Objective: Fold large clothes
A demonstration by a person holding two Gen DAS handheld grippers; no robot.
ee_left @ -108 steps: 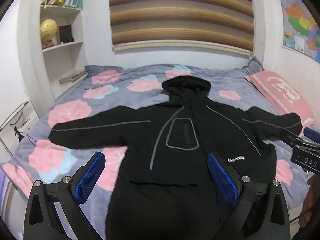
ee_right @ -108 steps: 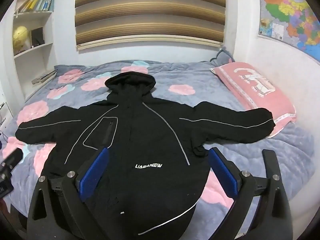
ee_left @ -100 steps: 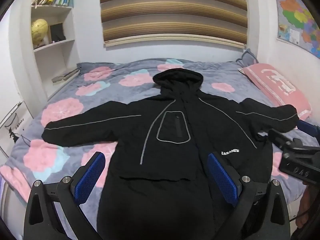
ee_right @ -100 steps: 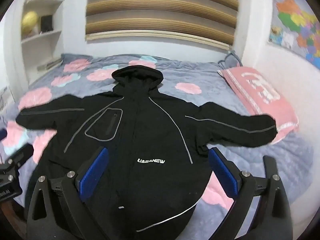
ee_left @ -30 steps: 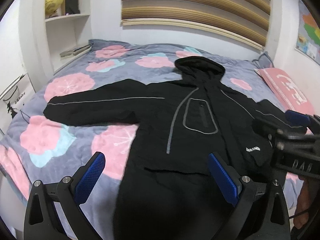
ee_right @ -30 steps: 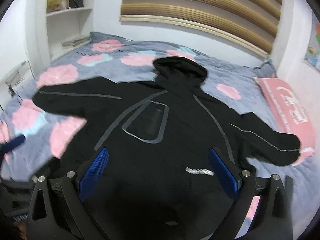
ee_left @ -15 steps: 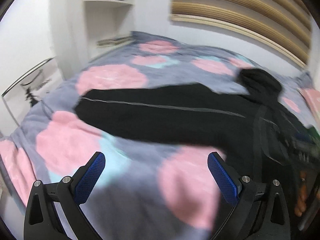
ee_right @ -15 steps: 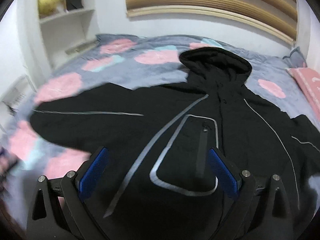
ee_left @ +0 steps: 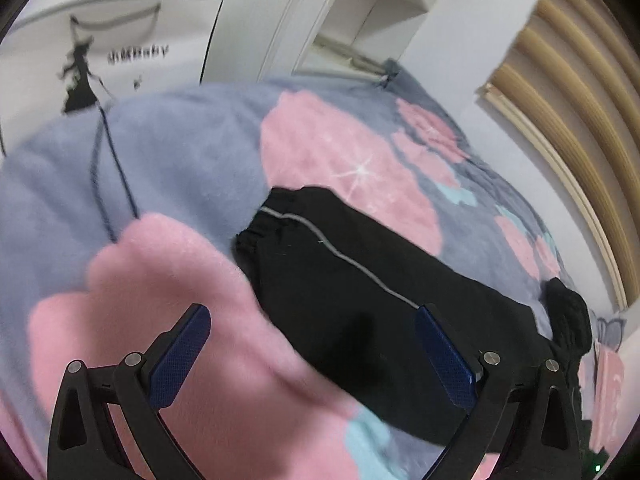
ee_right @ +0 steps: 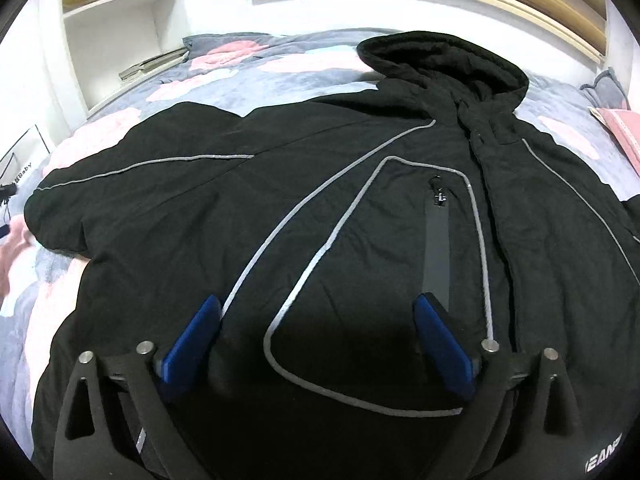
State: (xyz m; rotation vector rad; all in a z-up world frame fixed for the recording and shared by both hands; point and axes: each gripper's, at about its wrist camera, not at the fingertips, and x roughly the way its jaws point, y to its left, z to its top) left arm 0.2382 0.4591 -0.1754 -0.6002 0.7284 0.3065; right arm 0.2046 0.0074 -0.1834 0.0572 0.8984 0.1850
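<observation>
Black jacket (ee_right: 360,208) flat on bedspread (ee_left: 328,160), seemingly untouched.

Jacket (ee_right: 360,208) spread flat, front up, on the bed (ee_right: 280,68), hood (ee_right: 448,60) toward the far wall. One sleeve (ee_left: 360,280) stretched out to the left, cuff near the bed's left edge. Left gripper (ee_left: 312,344) above that sleeve, jaws apart. Right gripper (ee_right: 316,340) over the chest pocket (ee_right: 400,240), jaws apart. Shelves (ee_right: 120,20) at far left; pillow (ee_right: 624,132) at far right.
</observation>
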